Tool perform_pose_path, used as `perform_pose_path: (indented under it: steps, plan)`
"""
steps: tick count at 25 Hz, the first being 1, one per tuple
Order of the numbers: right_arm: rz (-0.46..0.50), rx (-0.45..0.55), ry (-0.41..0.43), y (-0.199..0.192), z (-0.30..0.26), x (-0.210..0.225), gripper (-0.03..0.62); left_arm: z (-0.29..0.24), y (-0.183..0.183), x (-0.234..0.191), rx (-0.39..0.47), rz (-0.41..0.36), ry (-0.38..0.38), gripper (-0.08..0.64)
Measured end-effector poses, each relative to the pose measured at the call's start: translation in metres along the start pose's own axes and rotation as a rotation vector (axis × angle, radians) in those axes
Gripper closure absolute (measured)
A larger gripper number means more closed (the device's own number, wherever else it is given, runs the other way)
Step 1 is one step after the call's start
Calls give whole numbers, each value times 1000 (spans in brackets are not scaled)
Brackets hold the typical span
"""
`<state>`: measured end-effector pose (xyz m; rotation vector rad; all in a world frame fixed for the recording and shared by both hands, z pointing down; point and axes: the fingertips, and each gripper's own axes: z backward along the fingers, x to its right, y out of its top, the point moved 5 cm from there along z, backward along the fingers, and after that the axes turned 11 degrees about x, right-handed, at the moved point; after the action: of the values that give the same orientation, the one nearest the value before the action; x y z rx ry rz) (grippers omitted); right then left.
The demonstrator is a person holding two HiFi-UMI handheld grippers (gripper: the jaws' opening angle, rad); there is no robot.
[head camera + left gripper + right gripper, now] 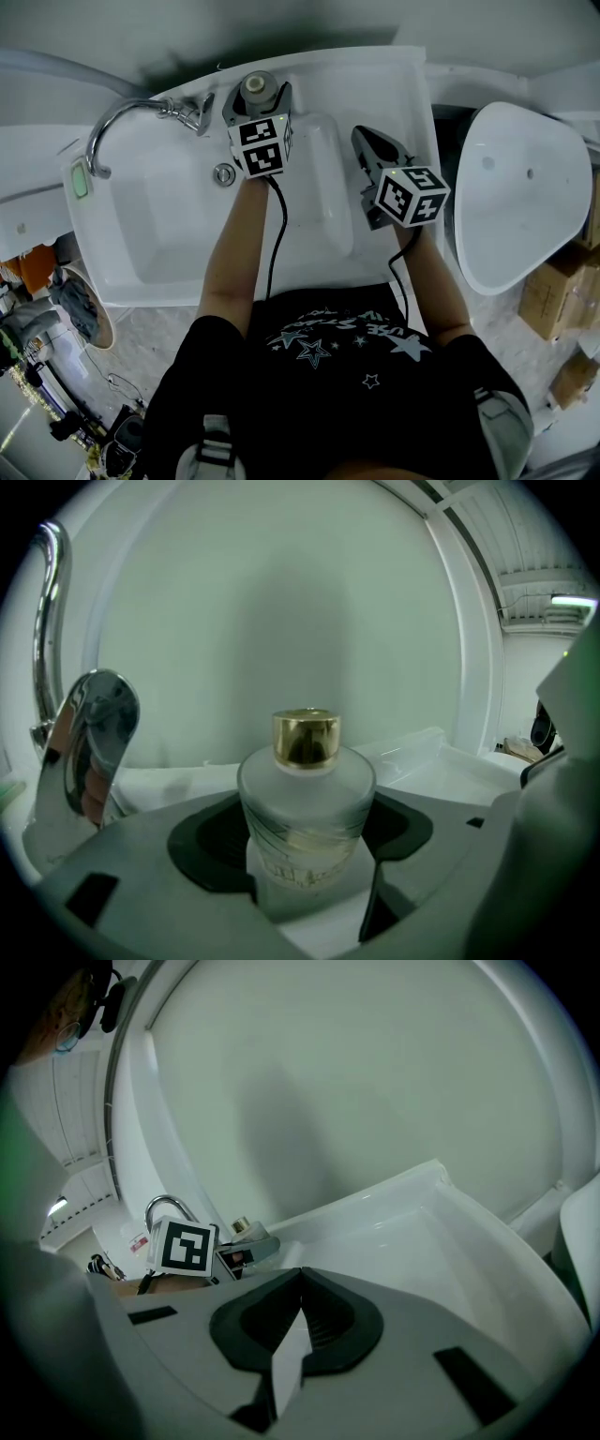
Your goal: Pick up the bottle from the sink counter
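Head view shows the white sink desk point(361, 75) with its basin point(169, 225) filling the middle. The curved chrome faucet point(120, 117) rises at the back left corner.

The left tongs point(259, 105) reach to the back ledge, just right of the faucet. The right tongs point(367, 142) hang over the right part of the basin, well apart from the job. Their jaws are drawn together to a thin slit with nothing between them.

In the left gripper view the frosted bottle point(305, 803) stands upright between the left jaws, which are closed in on it. The dark pads point(211, 850) press its round body on both sides below the shoulder. I cannot tell whether its base is clear of the ledge.

The step in hand looks like the lift itself. To do it well, the grip should stay on the wide body, since the frosted glass is likely smooth and could slide if the pads creep toward the narrow neck. A straight rise with the bottle kept upright seems best, held away from the faucet close on the left. The right tongs should stay out of the way.

The gold cap point(306, 736) sits on top and should not be squeezed or used as a handle.
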<state>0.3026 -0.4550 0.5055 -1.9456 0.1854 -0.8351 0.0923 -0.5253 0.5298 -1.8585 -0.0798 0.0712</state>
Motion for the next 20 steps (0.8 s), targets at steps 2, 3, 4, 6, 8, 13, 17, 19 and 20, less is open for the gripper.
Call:
perform_pose_path:
  steps: [2,3,4,6,8,13,17,19,20]
  plan:
    - [1,4,-5,0,0,-1,586,0,1,0,-4,-4,-8,215]
    - [2,7,-8,1,0,-1,586,0,1,0,-5,-3,-13,216]
    - [3,10,-12,1,1,-2,586,1,0,-1,-6,-3,-17,216]
    - [1,15,-21,1,1,-2,586,3,-2,-2,-9,-6,-25,218]
    - [-1,20,-31,1,1,-2,586,3,-3,-2,-10,-12,-41,218]
    - [-1,46,-55,1,4,-9,586,10,1,1,8,-12,-88,218]
    - [-6,59,-77,-4,9,-21,586,28,9,2,30,30,-128,218]
    - [-8,71,-88,-6,12,-30,586,39,15,1,44,48,-154,218]
    - [-8,77,-94,-7,13,-34,586,44,17,0,51,55,-170,218]
